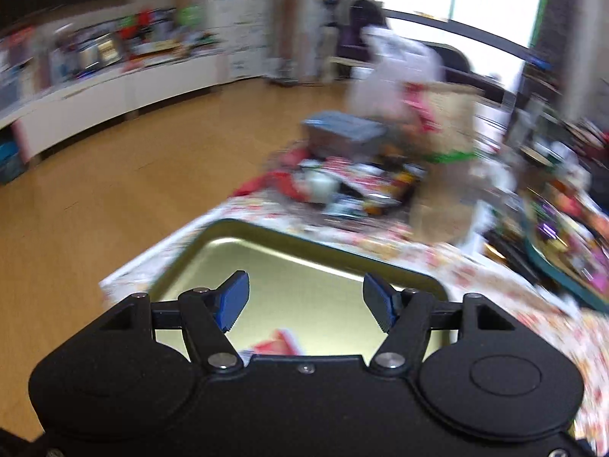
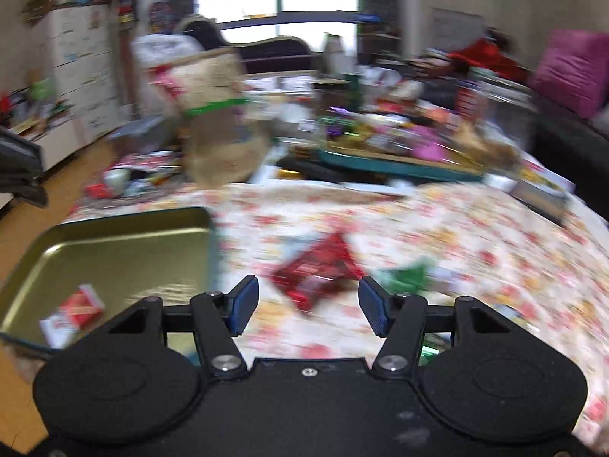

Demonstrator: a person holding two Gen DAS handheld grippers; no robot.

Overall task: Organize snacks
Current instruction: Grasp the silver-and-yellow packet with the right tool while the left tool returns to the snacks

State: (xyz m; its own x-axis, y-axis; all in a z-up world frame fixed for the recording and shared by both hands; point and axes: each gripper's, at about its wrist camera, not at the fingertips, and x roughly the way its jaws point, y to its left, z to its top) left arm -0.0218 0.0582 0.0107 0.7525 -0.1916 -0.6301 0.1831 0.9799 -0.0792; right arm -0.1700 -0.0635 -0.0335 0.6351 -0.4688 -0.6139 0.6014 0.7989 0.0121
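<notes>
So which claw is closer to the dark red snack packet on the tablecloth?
Right. The right claw hangs open just short of the dark red packet; the left claw is over the gold tin.

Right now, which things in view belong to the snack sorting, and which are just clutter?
Job:
gold tin
red-and-white packet inside it
dark red snack packet on the cloth
green packet beside it

Lying about:
brown paper bag
teal tray of mixed items
pink cushion

My left claw (image 1: 306, 306) hangs over the gold tin (image 1: 289, 266), whose floor lies bare except for a red packet (image 2: 72, 314) near me. Ahead of my right claw (image 2: 308, 310), the floral cloth (image 2: 475, 236) is open beyond the red wrapper (image 2: 316, 270) and green wrapper (image 2: 407, 278). Farther off, a paper bag (image 2: 224, 125) and a heaped teal tray (image 2: 396, 163) block the way.
</notes>
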